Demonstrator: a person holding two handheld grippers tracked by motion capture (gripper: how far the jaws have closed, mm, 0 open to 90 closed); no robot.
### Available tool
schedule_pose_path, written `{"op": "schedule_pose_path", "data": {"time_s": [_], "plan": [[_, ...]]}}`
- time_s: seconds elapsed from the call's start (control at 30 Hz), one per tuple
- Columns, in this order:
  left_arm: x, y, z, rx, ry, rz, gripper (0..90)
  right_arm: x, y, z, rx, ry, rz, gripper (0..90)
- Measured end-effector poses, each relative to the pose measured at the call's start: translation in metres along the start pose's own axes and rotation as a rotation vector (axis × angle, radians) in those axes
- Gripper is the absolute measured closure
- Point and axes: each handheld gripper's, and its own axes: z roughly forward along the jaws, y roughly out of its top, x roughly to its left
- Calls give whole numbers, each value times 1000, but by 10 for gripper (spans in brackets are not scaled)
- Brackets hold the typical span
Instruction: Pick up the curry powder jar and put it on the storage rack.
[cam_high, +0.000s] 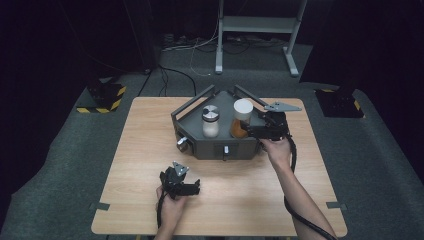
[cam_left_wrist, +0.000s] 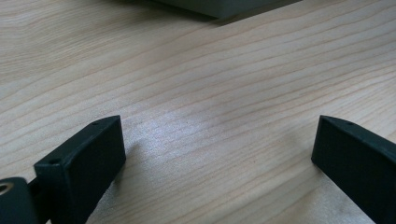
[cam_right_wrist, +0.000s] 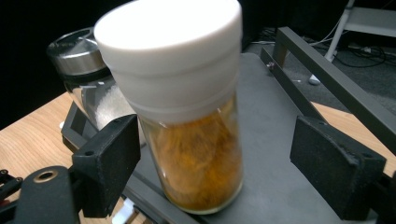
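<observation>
A person is sitting at a wooden table (cam_high: 150, 150) with a two-jaw gripper in each hand. A grey tray (cam_high: 197, 111) is standing toward the far side of the table, carrying two jars side by side: a jar with a metal lid (cam_high: 210, 121) on the left and an orange jar (cam_right_wrist: 196, 140) with a white cap on the right.

The right gripper (cam_high: 251, 131) is reaching into the tray from the right. Its jaws are standing open on either side of the orange jar; the left pad looks close to the glass or brushing it, the right pad is well clear. The jar is resting on the tray floor, appearing slightly tilted.

The left gripper (cam_high: 192, 187) is lying near the table's front edge with its jaws wide open over bare wood, holding nothing.

The step in hand appears to be either grasping or releasing the orange jar. If grasping, the next move is calling for centring the jaws below the cap and closing gently on the glass without knocking the neighbouring jar.
</observation>
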Motion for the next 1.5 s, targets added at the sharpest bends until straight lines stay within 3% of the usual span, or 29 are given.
{"op": "schedule_pose_path", "data": {"time_s": [0.47, 0.73, 1.5], "plan": [[0, 0, 0, 0, 1, 0, 28, -9, -23, -14, 20, -4, 3, 161], [0, 0, 0, 1, 1, 0, 28, -13, -38, -23, 17, -22, 30, 163], [0, 0, 0, 0, 0, -1, 27, -12, -82, -33, 13, -16, 65, 161]]}}
